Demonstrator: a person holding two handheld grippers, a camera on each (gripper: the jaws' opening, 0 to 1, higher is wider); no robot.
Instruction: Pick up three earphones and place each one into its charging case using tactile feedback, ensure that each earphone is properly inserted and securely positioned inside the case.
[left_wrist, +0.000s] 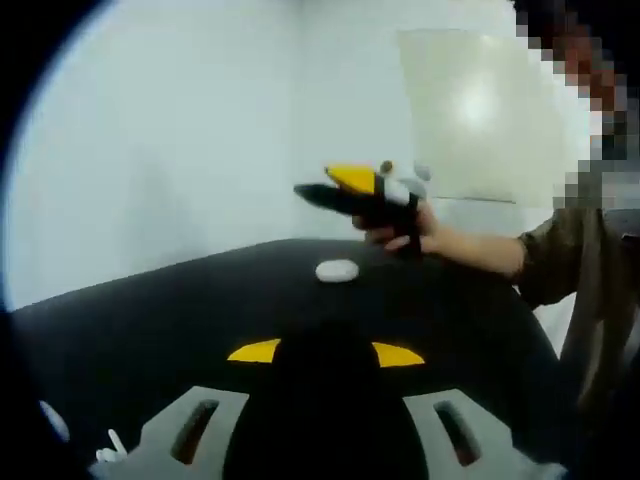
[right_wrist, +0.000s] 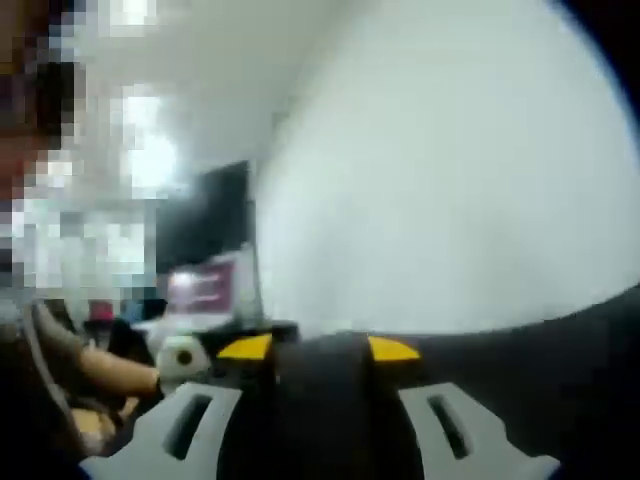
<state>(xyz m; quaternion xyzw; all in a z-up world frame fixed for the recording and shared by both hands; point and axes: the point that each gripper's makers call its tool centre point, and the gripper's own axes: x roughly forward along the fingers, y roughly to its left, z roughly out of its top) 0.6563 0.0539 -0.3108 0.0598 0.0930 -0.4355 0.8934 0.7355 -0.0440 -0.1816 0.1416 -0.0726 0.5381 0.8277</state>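
The left gripper (left_wrist: 326, 352) is hovering over the black table (left_wrist: 180, 310), jaws apart and empty. A white charging case (left_wrist: 337, 270) is lying ahead, an earphone (left_wrist: 110, 448) at lower left. Beyond, a hand (left_wrist: 405, 228) is holding the right gripper (left_wrist: 345, 185) aloft; whether its jaws are apart, I cannot tell.

Both fisheye views are bright yet soft and blurred, with glare on pale walls.

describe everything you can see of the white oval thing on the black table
The white oval thing is a small, smooth, rounded object, plastic by its look, likely a charging case. It lies flat, seemingly shut, on the black table toward its far edge. Nothing touches it; the right gripper, held in a hand, hovers above and just beyond it.
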